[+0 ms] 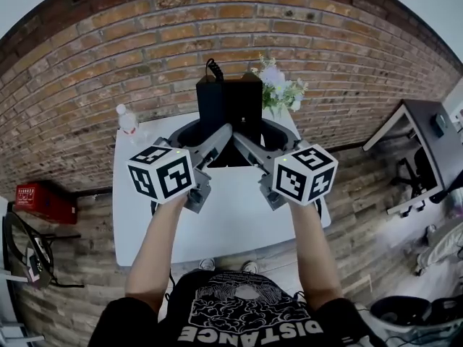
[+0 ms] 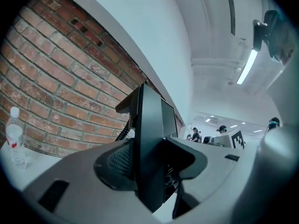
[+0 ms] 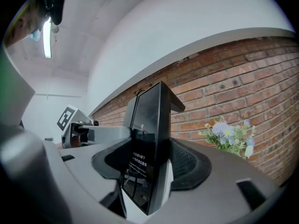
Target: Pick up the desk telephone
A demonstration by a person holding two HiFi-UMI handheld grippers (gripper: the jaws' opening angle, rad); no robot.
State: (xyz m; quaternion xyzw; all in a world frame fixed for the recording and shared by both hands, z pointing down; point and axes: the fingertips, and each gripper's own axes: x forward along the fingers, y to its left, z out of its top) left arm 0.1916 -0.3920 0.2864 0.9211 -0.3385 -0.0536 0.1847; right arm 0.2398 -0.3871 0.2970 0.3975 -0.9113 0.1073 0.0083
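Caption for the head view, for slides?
Left gripper and right gripper each clamp a side of the black desk telephone over a white table.

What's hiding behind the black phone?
Behind the desk telephone is the brick wall. Flowers poke out at its right side. The wall right behind the phone, and whatever the flowers stand in, are covered, so I cannot see them.
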